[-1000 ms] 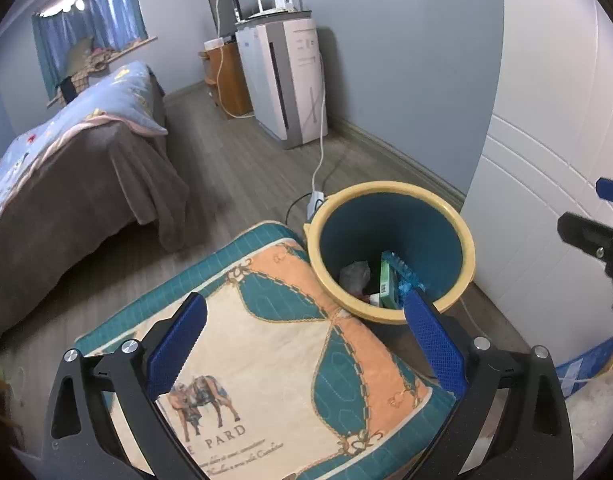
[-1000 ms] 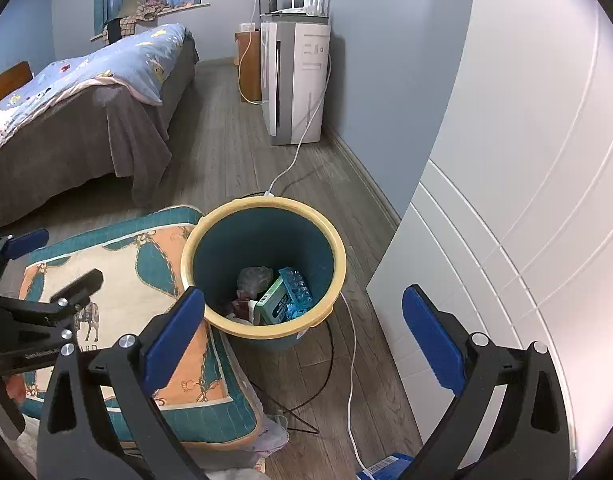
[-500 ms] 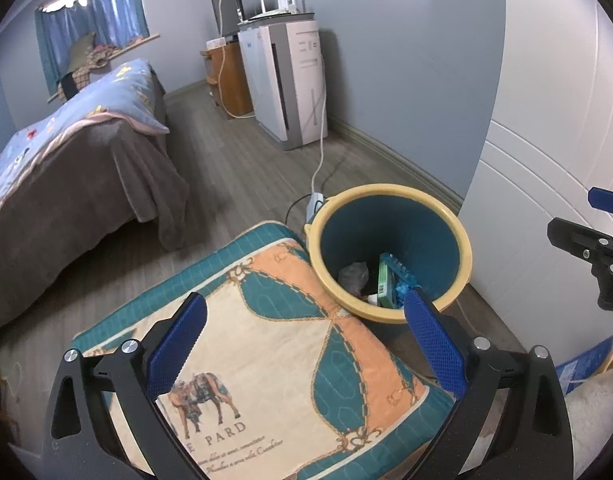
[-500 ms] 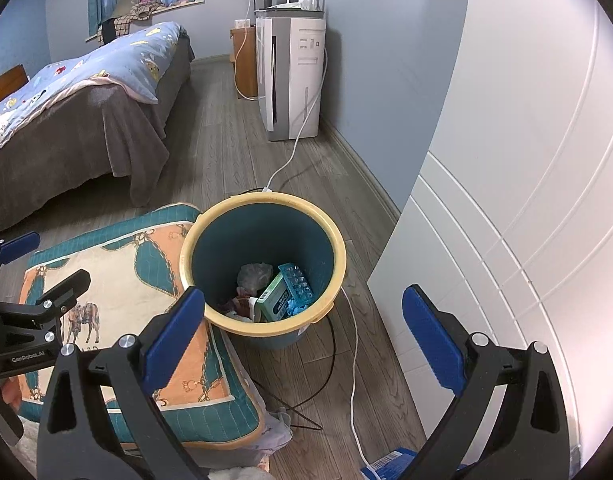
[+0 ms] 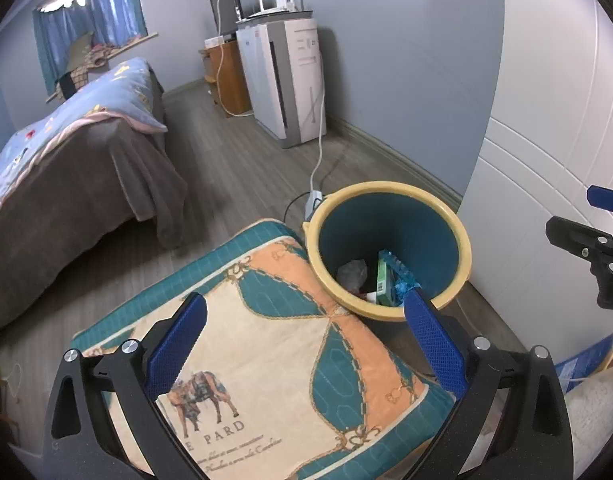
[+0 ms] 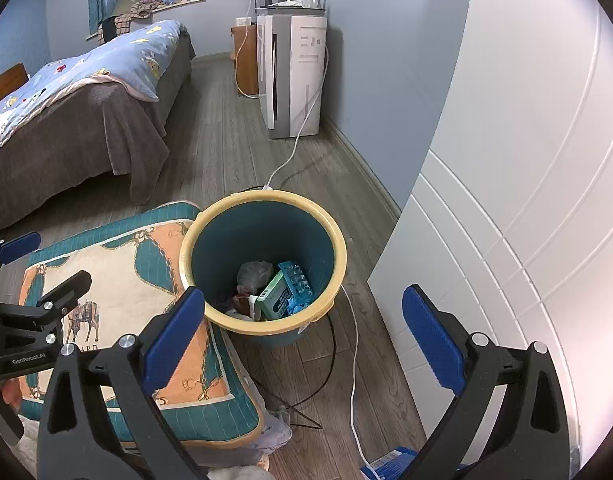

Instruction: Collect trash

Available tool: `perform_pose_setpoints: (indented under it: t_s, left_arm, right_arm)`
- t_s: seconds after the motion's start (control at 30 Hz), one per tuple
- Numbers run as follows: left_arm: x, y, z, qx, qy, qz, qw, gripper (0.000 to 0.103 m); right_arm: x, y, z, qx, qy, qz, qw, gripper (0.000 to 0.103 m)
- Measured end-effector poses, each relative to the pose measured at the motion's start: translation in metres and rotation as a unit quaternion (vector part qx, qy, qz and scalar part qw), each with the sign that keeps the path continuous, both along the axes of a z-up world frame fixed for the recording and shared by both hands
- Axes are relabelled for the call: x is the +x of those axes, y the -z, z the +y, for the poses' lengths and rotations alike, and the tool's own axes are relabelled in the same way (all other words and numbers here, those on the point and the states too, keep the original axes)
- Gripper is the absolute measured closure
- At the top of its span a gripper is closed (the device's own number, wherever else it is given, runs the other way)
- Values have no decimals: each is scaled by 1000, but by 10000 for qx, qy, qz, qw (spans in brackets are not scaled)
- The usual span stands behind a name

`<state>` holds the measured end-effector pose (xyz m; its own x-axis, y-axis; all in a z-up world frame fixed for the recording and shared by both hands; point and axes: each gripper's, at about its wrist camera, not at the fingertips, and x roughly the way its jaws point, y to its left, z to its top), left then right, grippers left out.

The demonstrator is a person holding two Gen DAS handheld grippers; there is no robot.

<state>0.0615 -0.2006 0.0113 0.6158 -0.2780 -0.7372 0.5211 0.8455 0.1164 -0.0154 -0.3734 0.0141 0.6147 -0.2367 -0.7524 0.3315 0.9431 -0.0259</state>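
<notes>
Right wrist view: my right gripper (image 6: 302,336) and left gripper (image 5: 304,344) both gape wide, empty, over the bin (image 6: 262,200) — I'd next hunt for loose trash.

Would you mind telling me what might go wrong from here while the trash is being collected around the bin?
1. The white cable and a thin black wire lie on the floor right beside the bin; a low reach by the right gripper could snag them.
2. The bin stands against the patterned cushion, so nudging the cushion with the left gripper may tip it.
3. Both grippers are open and empty, so nothing can drop yet.
</notes>
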Motion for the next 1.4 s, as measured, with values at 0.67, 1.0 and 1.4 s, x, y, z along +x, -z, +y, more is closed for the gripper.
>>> perform_pose_setpoints:
  t_s: [0.67,1.0,1.4]
  left_arm:
    - [-3,10,-3,119,118,57,9998,5]
    - [-2,13,-4,156,134,47,9998,5]
    - [-2,15,-3,166,151,20,9997,5]
  right_arm:
    - [2,1,-1,48,-17,36,10000,6]
    - [2,1,-1,108,-5,26,9999,6]
    - [1,2,-2,144,27,22,9999,6]
